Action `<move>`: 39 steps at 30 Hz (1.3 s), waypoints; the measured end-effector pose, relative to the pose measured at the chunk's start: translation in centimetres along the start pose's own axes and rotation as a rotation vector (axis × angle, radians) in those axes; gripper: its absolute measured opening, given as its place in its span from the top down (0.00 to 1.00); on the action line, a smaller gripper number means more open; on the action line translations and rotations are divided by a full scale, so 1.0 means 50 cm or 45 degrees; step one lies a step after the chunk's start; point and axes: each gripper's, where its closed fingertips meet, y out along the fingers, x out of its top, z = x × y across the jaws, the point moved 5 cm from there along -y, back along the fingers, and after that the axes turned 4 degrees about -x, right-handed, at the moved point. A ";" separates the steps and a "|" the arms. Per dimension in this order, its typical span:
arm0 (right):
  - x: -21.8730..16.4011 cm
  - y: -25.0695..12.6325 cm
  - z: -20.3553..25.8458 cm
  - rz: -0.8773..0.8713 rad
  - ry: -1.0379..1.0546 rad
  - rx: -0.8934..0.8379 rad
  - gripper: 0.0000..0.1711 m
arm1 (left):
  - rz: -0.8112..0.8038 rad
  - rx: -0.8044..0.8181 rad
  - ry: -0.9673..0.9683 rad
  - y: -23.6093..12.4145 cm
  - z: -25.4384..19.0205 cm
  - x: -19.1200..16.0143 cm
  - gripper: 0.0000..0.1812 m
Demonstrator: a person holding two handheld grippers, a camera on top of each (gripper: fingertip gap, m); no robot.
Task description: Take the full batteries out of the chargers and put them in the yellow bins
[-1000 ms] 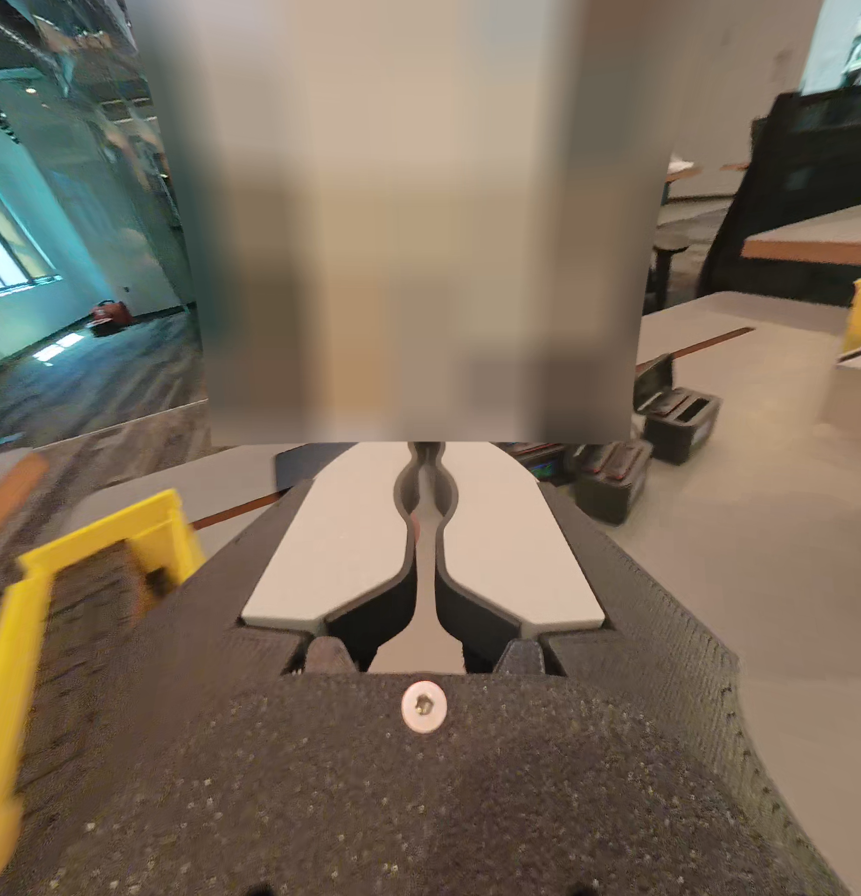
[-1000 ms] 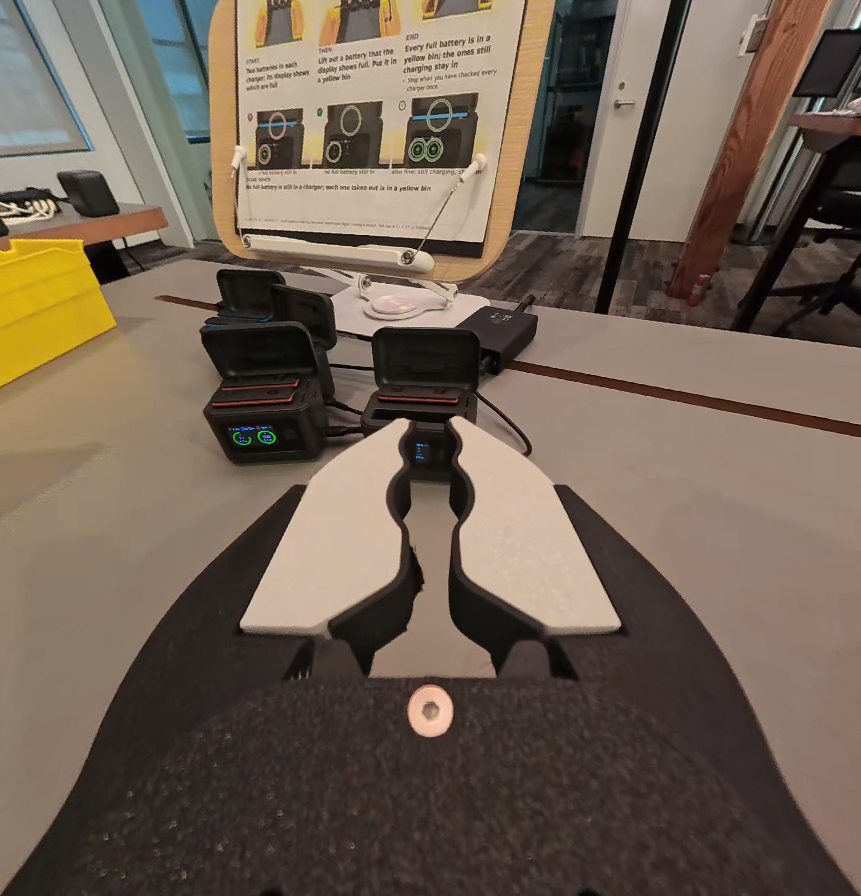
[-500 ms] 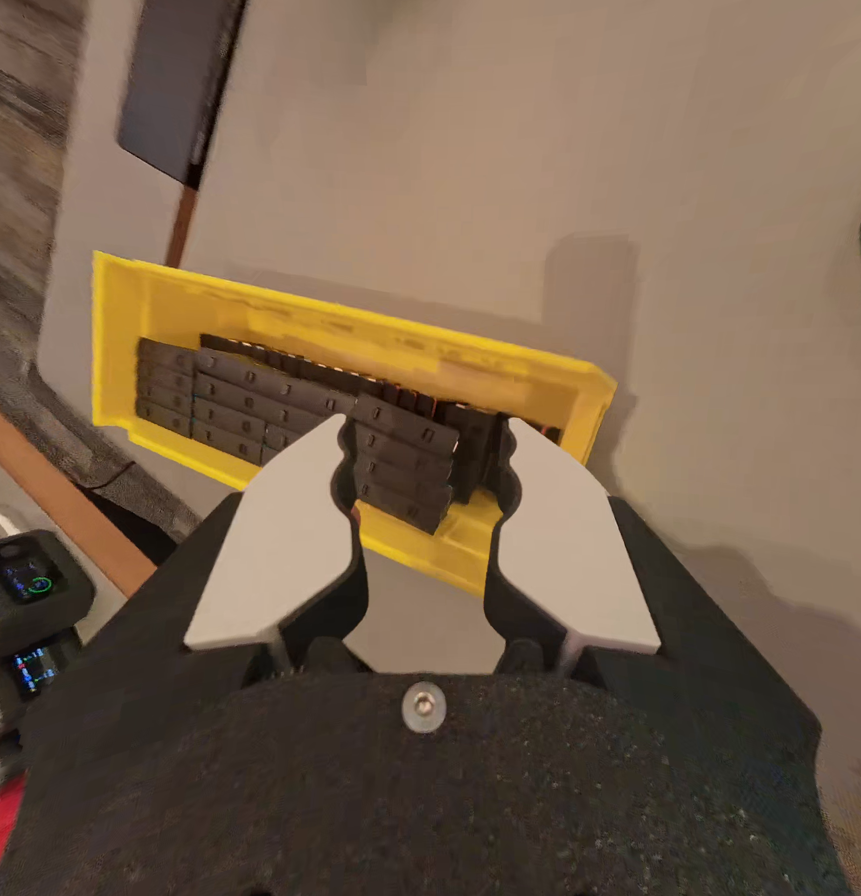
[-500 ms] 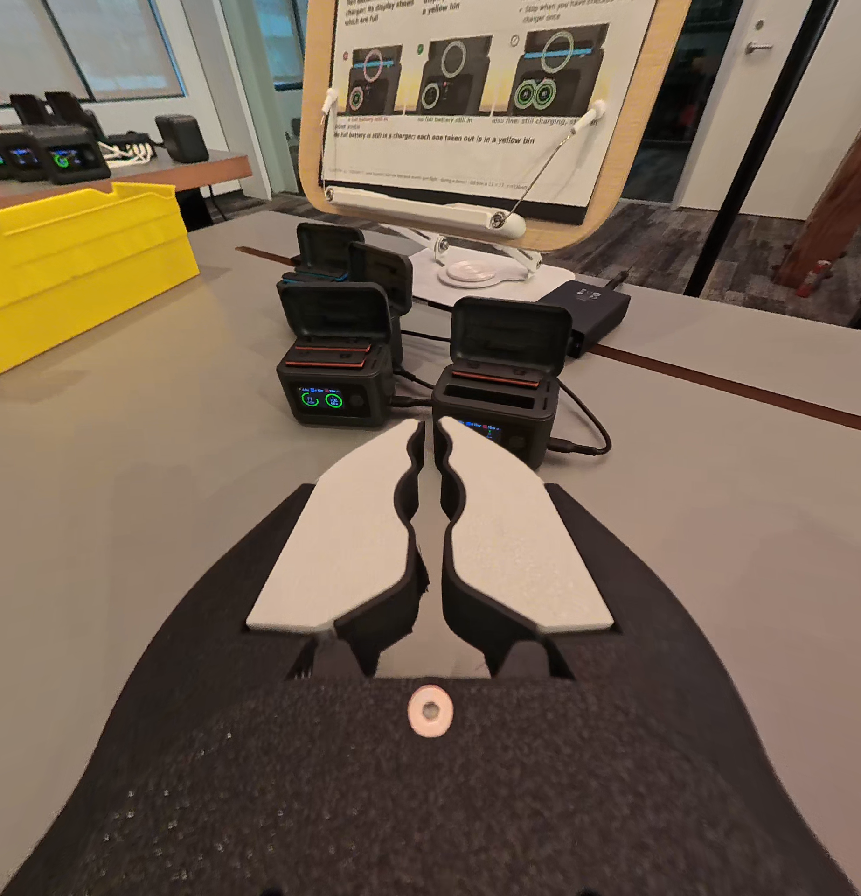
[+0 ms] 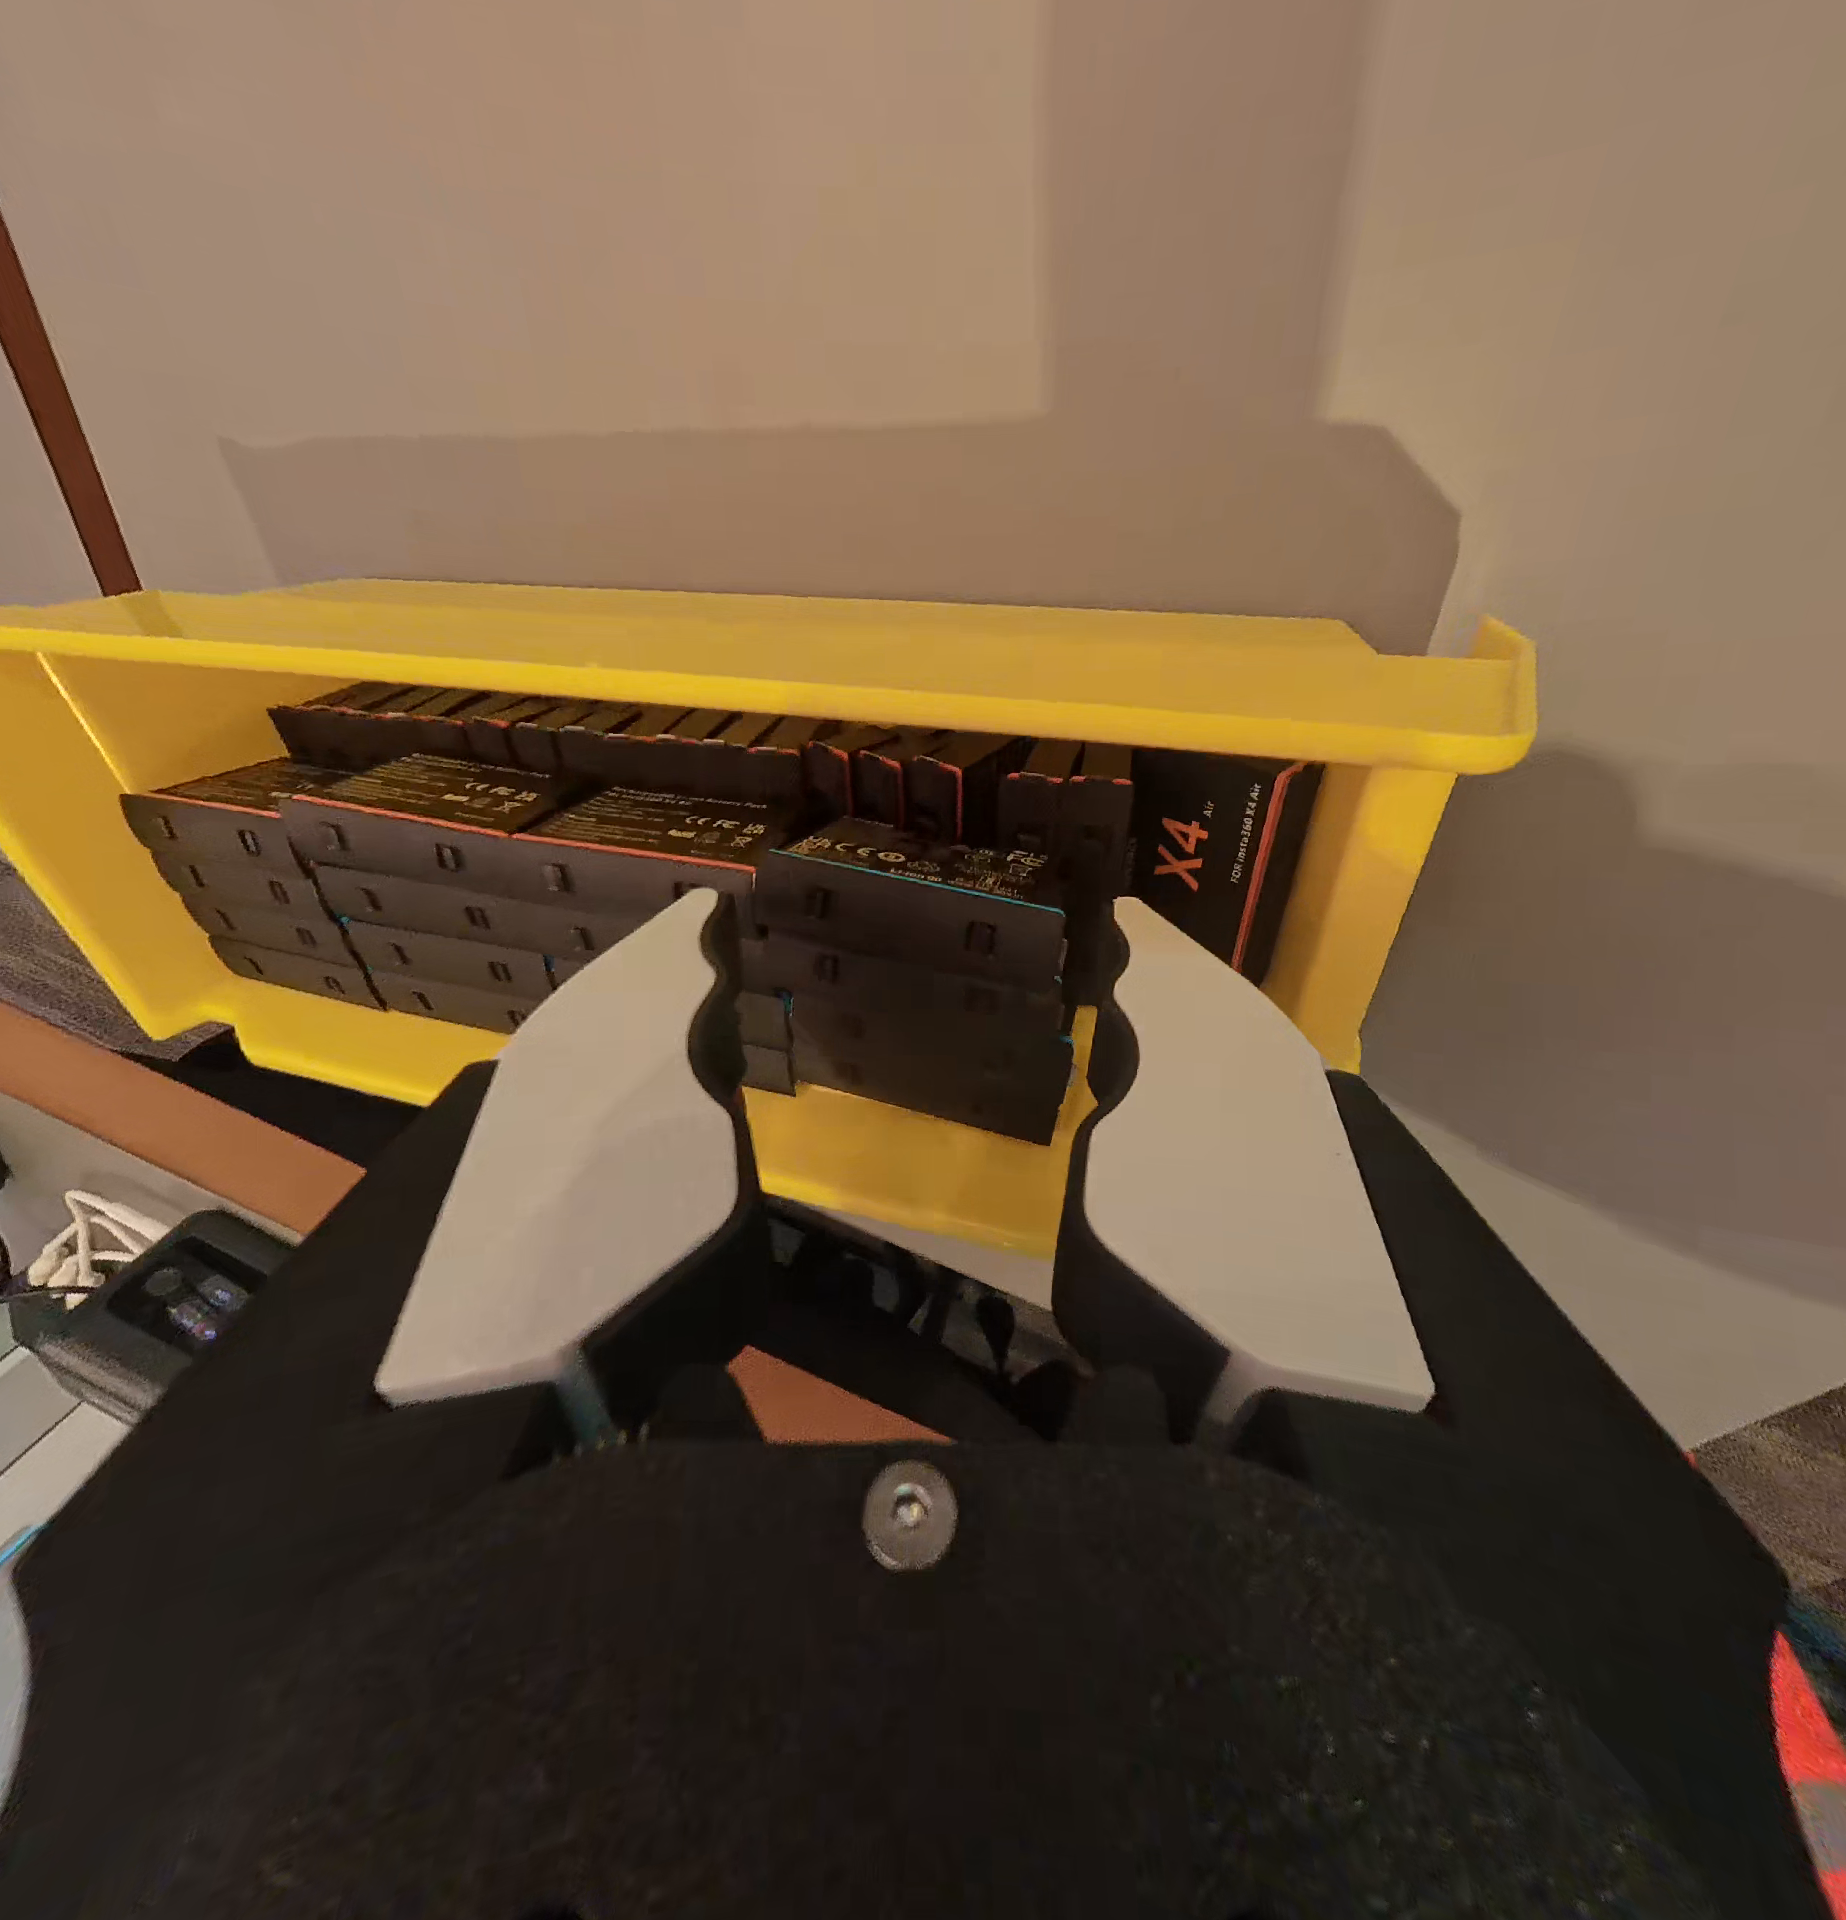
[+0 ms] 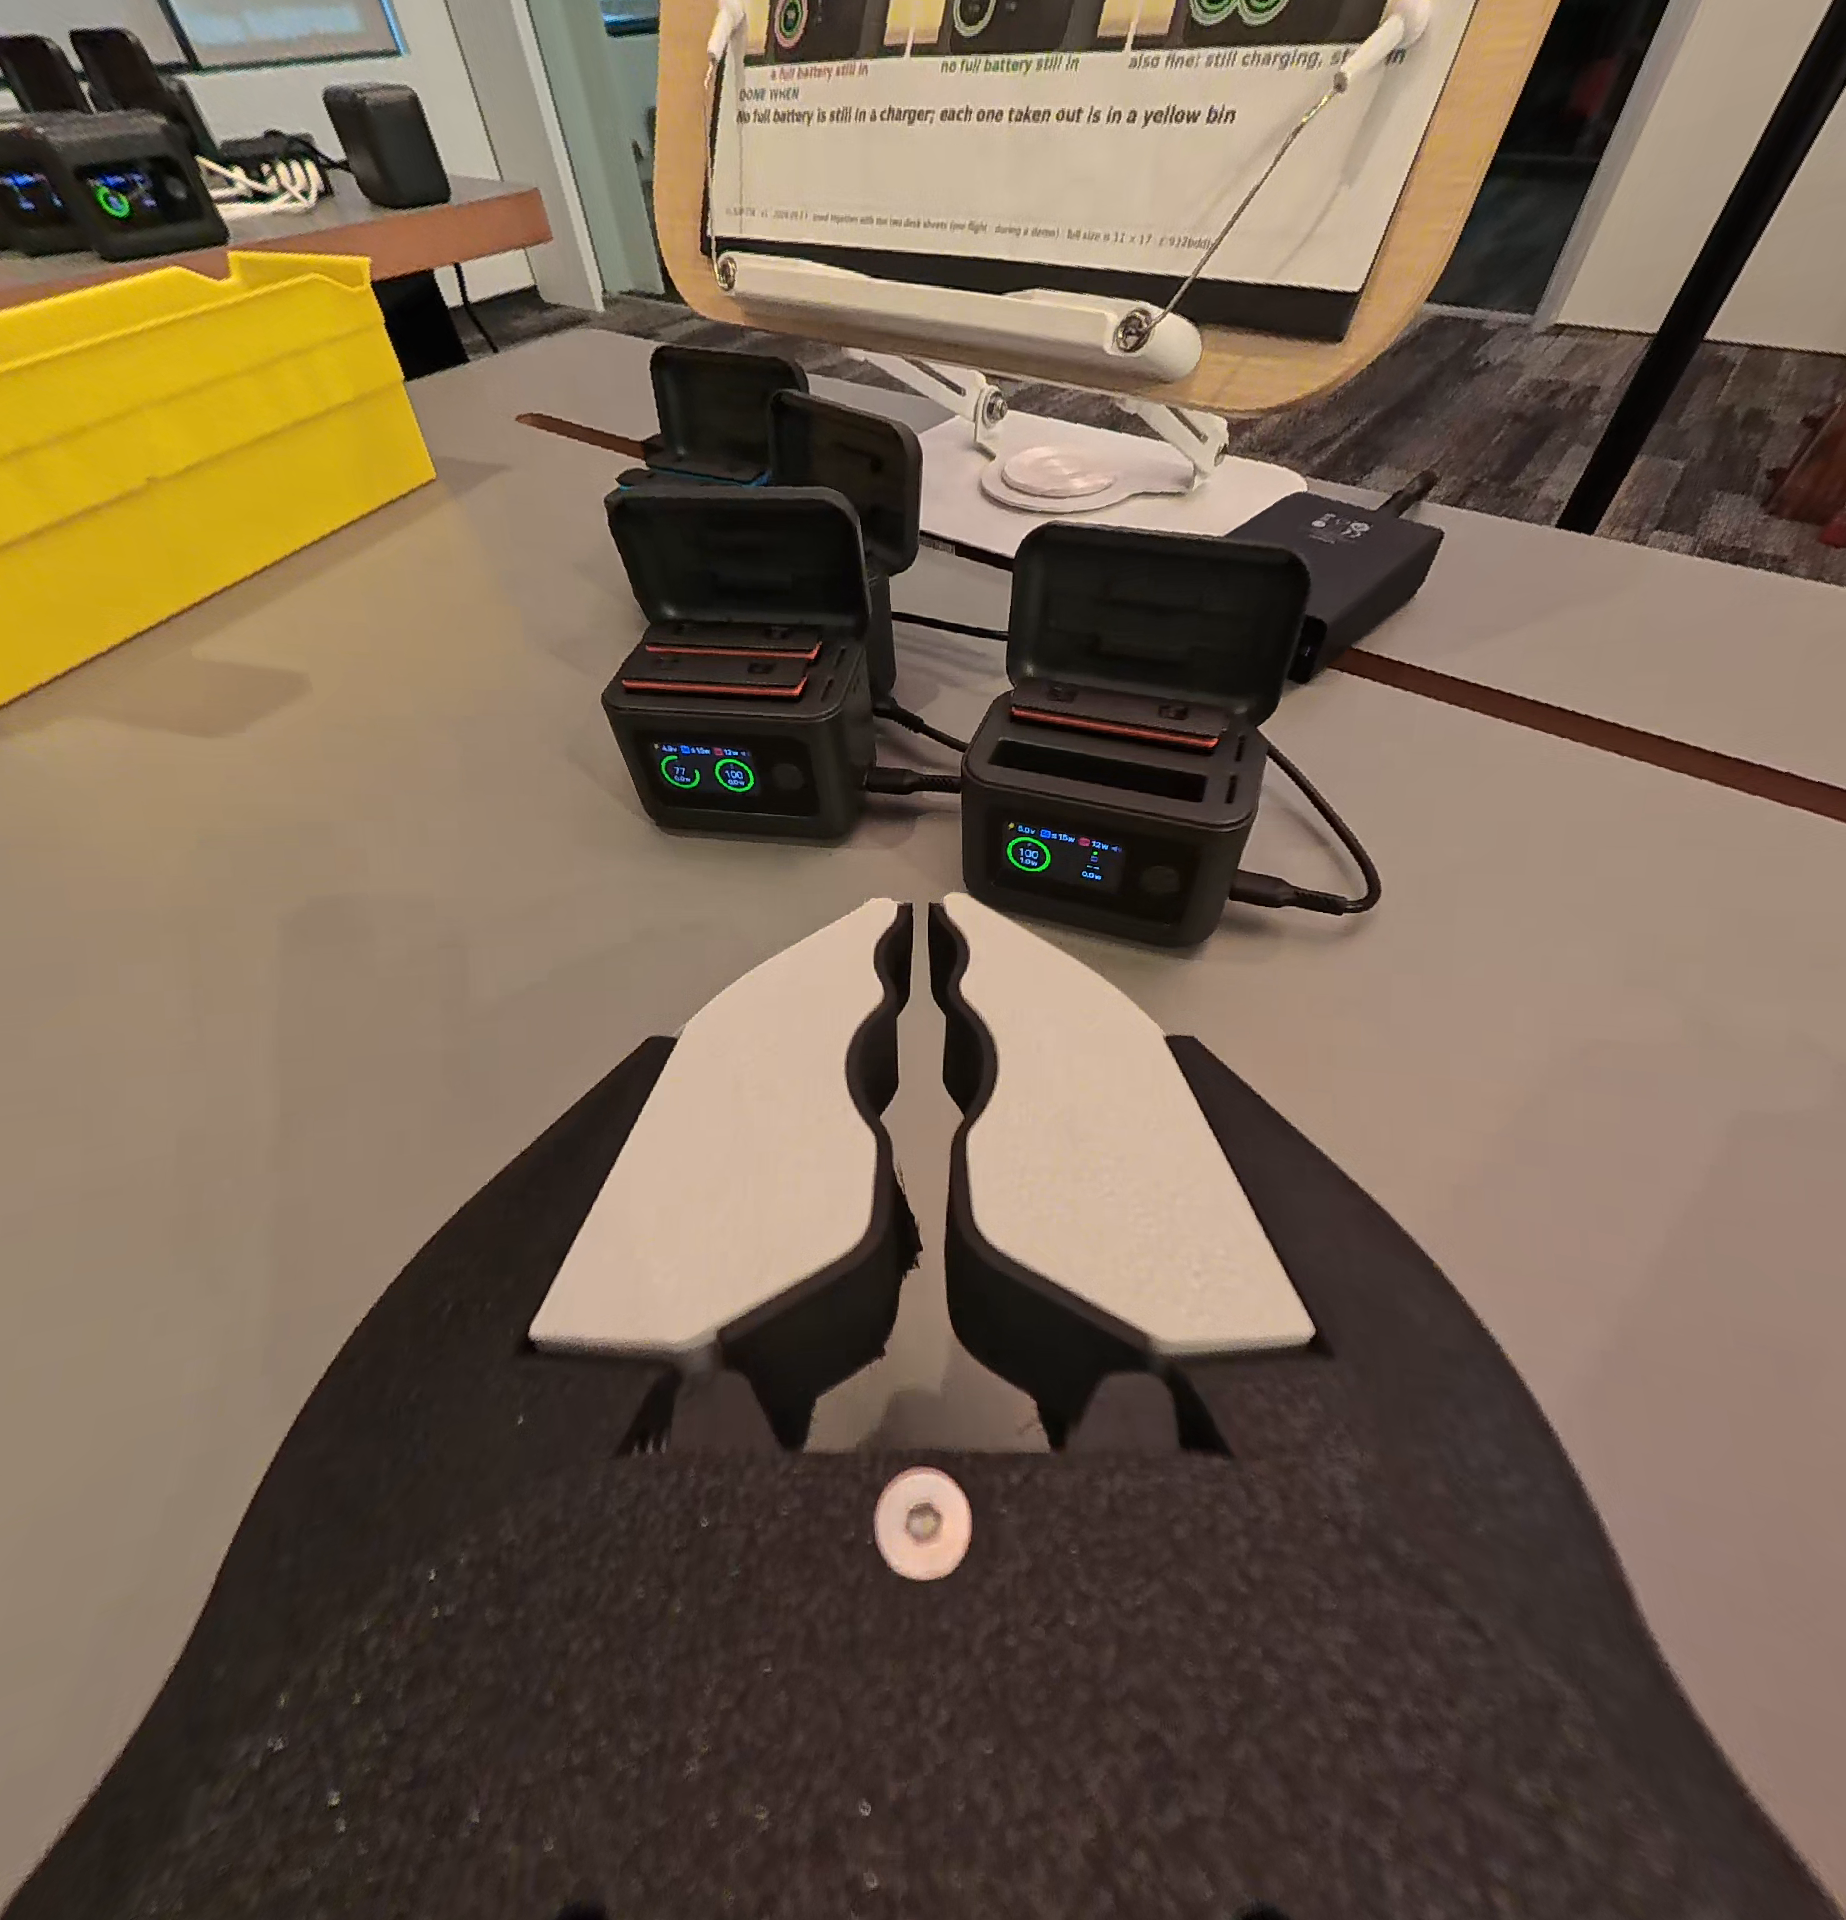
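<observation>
Left gripper (image 5: 914, 925) over the yellow bin (image 5: 1418, 727)
It points down, fingers spread, empty; right gripper (image 6: 920, 909), pressed together, lies level at frame centre.

Setting: an office-type workspace, set up as a battery-charging station. Evidence, right wrist view: long grey table (image 6: 275, 987) with a brown inlay strip; grey patterned carpet (image 6: 1521, 416); glass-walled partitions and dark door frames behind. A printed instruction sheet on a wooden board (image 6: 1002, 156) stands on a white stand. Several black chargers (image 6: 1106, 831) with lit displays are cabled together. A second desk (image 6: 379, 223) carries more chargers. Yellow bin (image 5: 898, 665) holds stacked black batteries (image 5: 586, 883).
</observation>
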 end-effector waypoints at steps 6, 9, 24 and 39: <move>-0.002 0.001 0.001 0.009 -0.005 0.003 0.99 | 0.072 0.005 0.044 0.010 0.003 -0.002 0.67; -0.003 0.001 0.001 0.011 -0.005 0.004 0.99 | 0.068 0.013 0.051 0.011 0.003 0.000 0.67; -0.004 0.002 0.004 0.012 -0.008 0.014 0.99 | -0.050 0.077 0.041 -0.009 -0.015 0.000 0.80; -0.003 0.003 0.012 0.012 -0.032 0.037 0.99 | -0.096 0.145 -0.035 -0.007 -0.013 -0.008 0.77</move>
